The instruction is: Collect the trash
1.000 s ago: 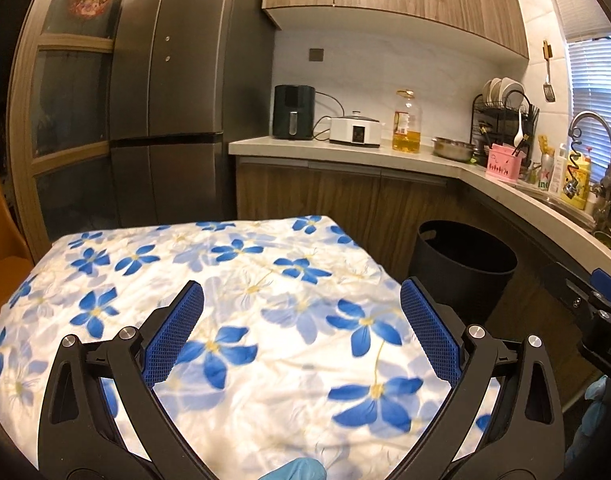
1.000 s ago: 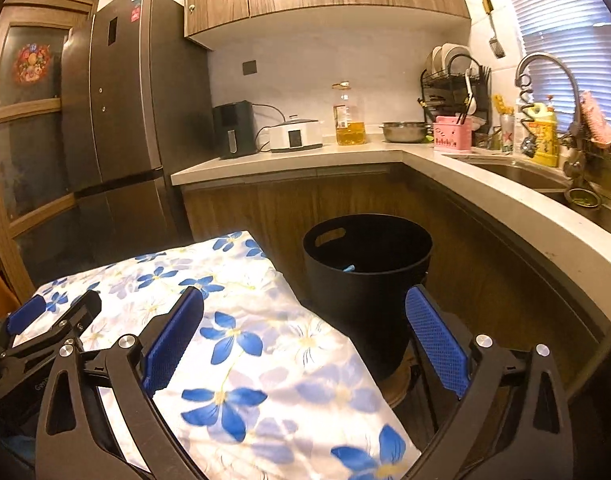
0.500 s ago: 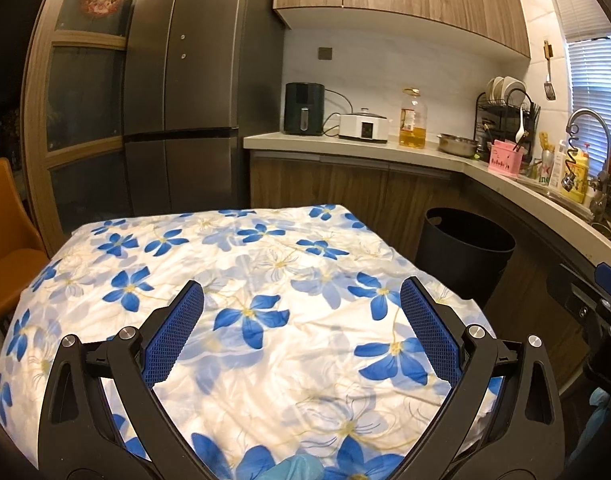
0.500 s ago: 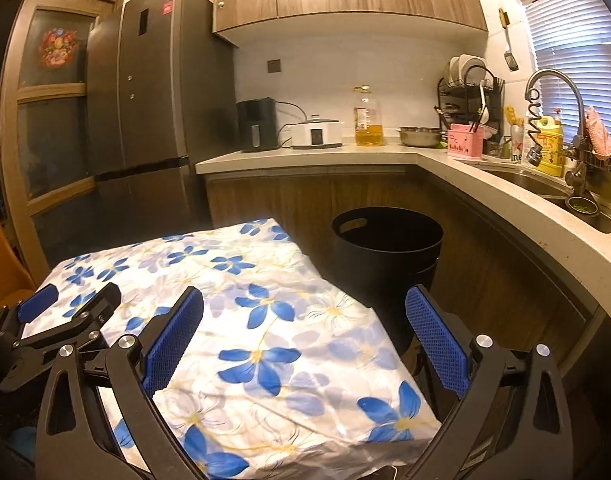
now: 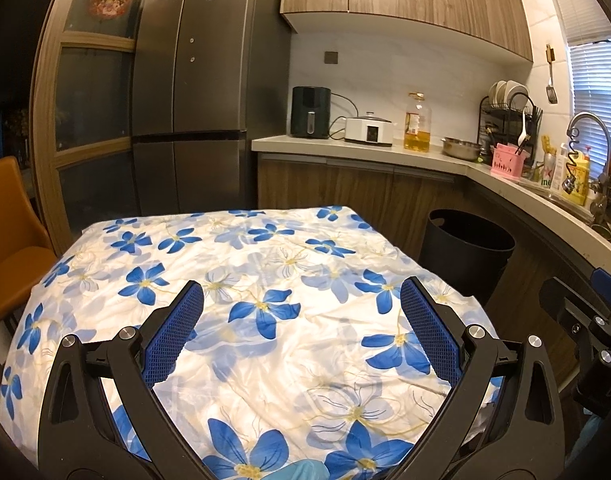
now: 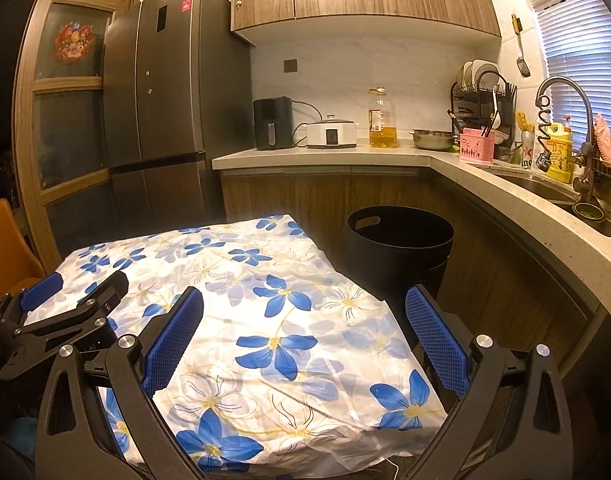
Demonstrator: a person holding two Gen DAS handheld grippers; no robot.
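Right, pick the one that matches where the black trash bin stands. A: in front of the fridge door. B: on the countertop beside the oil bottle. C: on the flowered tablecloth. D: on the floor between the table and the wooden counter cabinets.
D: the black trash bin sits low on the floor, past the edge of the flowered tablecloth and against the wooden counter cabinets.

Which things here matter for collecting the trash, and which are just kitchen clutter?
For the job: black bin; left gripper and right gripper, both open and empty; no trash visible on the floral tablecloth.

Just there: oil bottle, air fryer, dish rack, fridge.
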